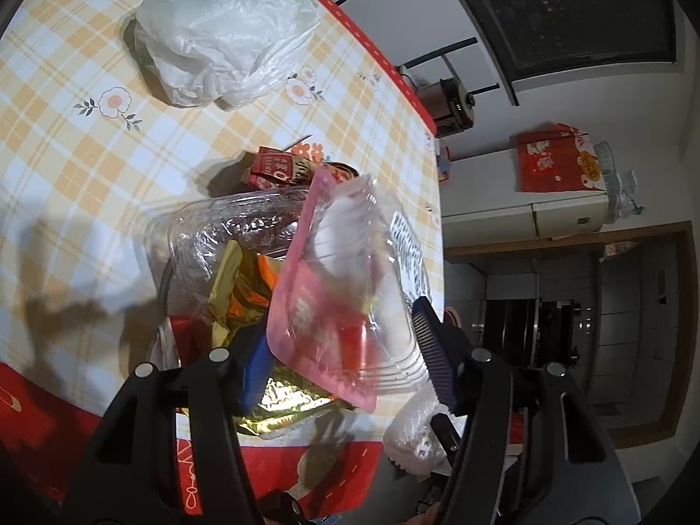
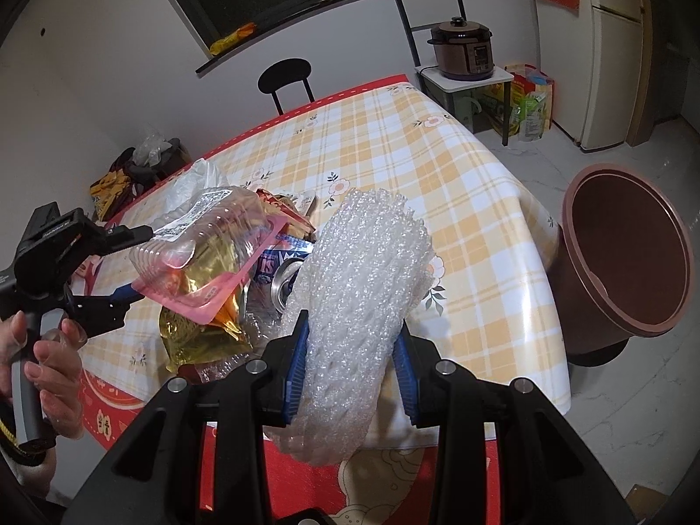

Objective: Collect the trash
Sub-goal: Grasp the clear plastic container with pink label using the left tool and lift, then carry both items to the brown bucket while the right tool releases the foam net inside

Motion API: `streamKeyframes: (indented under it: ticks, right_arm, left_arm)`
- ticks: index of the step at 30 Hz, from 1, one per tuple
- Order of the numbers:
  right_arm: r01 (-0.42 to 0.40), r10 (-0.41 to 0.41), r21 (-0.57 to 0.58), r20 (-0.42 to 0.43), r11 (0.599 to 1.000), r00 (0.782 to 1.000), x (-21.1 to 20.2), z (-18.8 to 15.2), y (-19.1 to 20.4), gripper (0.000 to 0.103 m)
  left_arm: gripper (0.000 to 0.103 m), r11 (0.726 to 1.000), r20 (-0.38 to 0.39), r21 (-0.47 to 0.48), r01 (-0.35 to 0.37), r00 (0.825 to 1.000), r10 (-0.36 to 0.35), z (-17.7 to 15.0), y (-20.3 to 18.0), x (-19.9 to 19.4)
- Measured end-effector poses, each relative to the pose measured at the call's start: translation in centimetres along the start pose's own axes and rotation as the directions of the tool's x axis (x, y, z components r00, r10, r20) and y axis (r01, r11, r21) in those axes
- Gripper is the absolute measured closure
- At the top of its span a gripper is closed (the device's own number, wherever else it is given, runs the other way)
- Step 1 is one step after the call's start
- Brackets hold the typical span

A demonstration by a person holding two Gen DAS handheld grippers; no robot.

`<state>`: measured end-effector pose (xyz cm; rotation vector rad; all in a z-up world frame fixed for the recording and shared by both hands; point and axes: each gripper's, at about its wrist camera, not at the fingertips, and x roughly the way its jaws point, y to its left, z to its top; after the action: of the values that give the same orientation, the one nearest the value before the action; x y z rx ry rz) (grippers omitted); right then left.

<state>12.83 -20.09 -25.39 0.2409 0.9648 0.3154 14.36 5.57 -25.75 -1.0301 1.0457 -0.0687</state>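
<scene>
My left gripper (image 1: pixel 345 358) has its blue pads pressed on a clear plastic clamshell box (image 1: pixel 385 262) and the pink packet (image 1: pixel 315 319) lying against it. In the right wrist view that bundle (image 2: pixel 205 245) hangs lifted over the trash pile, with the left gripper (image 2: pixel 124 262) at its left end. My right gripper (image 2: pixel 352 337) is shut on a white foam net sleeve (image 2: pixel 363 271), held upright above the table's near edge. Under the bundle lie a gold foil wrapper (image 2: pixel 192 337), a drinks can (image 2: pixel 284 282) and a red carton (image 1: pixel 280 166). A brown bin (image 2: pixel 577 297) stands open on the floor to the right.
The checked tablecloth (image 2: pixel 437 166) bears a crumpled white plastic bag (image 1: pixel 223 39) further back. A person's hand (image 2: pixel 52 358) grips the left gripper's handle. Behind the table stand a black chair (image 2: pixel 286 78), a pressure cooker (image 2: pixel 463 50) on a small stand, and a fridge (image 2: pixel 612 43).
</scene>
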Motion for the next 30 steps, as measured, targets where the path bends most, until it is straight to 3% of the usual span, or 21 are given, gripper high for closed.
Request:
streamKeyframes:
  ticks: [12,20,30]
  right_arm:
    - [-0.029,0.029,-0.024,0.029,0.999,0.999,-0.9,0.8,-0.2,0.067]
    - [-0.037,0.041,-0.067,0.05,0.997,0.998,-2.3,1.2,-0.7,0.067]
    - [0.027,-0.023,-0.052,0.072,0.998,0.997,-4.4,0.7,1.1,0.067]
  left_arm:
    - [0.044,0.994,0.094,0.066,0.09,0.991,-0.096,-1.1,-2.8,-3.7]
    - [0.044,0.986,0.235,0.16,0.047,0.968,-0.084,-3.3,-4.9,-7.3]
    - [0.044,0.952,0.234,0.295,0.078,0.96,-0.151,-4.1,-6.2,-9.8]
